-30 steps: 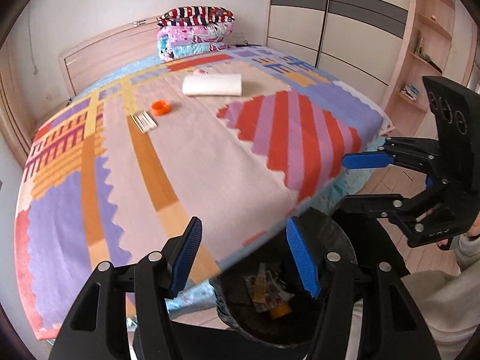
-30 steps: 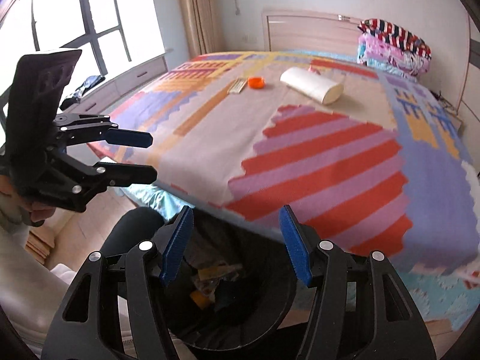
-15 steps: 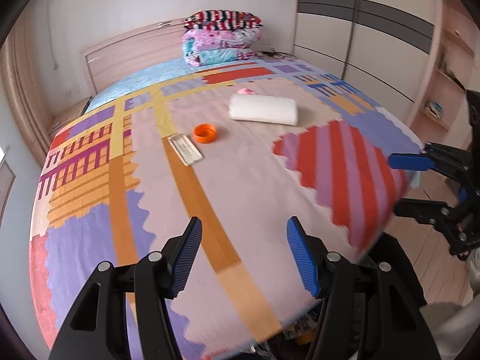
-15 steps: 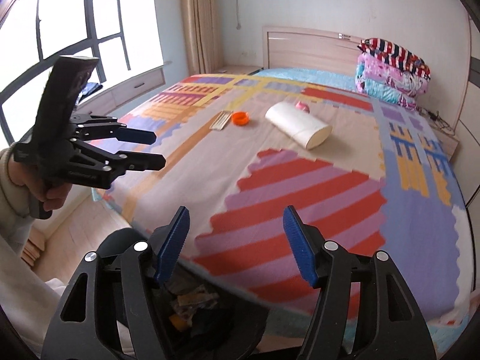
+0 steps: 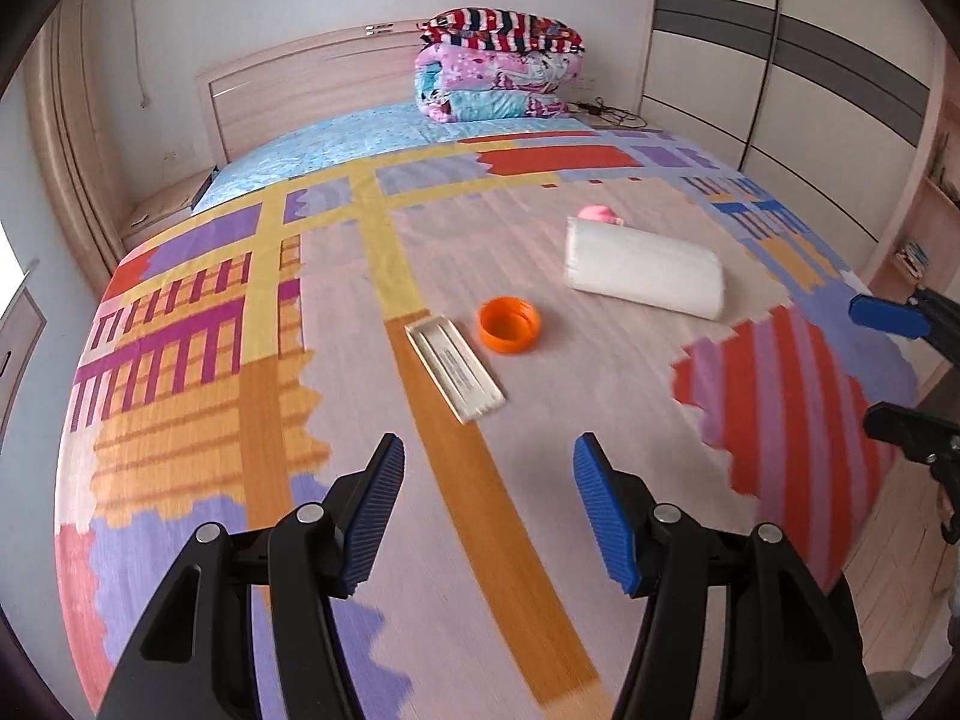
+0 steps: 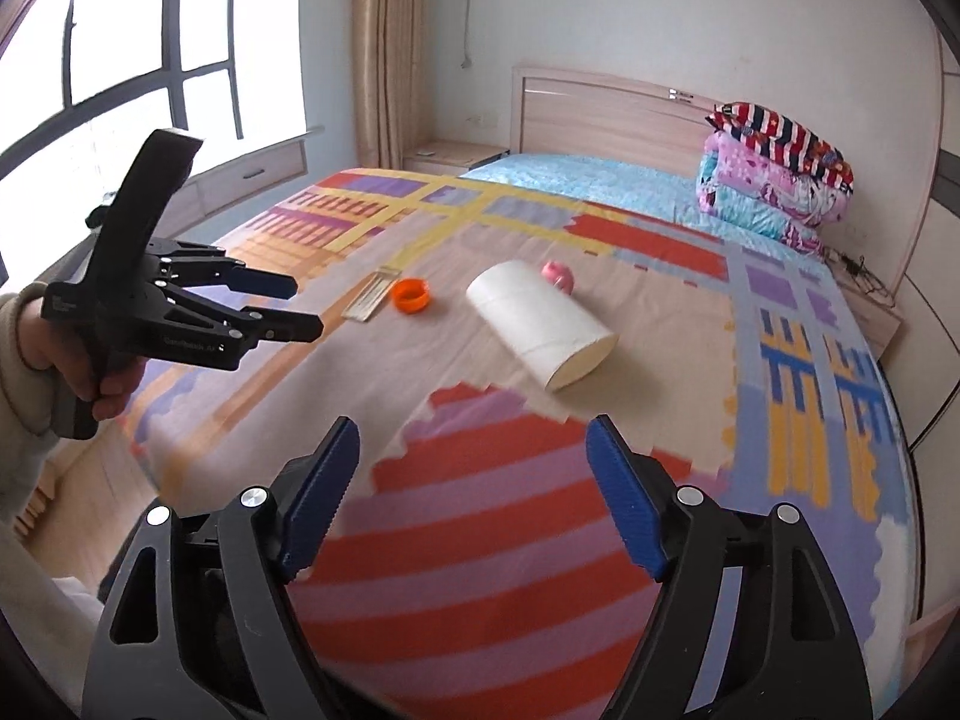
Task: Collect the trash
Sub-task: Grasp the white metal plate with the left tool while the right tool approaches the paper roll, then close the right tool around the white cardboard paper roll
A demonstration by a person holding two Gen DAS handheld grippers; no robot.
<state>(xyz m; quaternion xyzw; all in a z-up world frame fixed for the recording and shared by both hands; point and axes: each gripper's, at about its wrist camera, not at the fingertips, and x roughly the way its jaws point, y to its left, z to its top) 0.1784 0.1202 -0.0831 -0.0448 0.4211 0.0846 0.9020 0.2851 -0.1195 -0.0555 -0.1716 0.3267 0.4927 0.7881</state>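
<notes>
Left gripper: the left gripper (image 5: 486,504) hangs over the bed's near part, jaws spread wide, nothing between them.

Right gripper: the right gripper (image 6: 474,492) is likewise spread and empty, over the red-and-lilac striped patch of the patchwork bed cover (image 6: 780,300).

Nearest trash: the flat white rectangular packet of thin sticks (image 5: 454,367) lies just ahead of the left gripper, slightly left of its centre line. Its long axis runs away from the gripper and leans left (so the jaws would close across its short width with little turning).

Beyond it: the orange round plastic cap (image 5: 509,324), open side up, sits just past the packet's far end, slightly to the right and close beside it.

Further off: the white cylindrical paper roll (image 6: 540,324) lies on its side ahead of the right gripper, axis slanting from far-left to near-right; a small pink object (image 6: 558,274) sits just behind it.

Nearer arm: judged from both views, left for packet and cap, right for the roll.

Containers: no bin shows in either view.
</notes>
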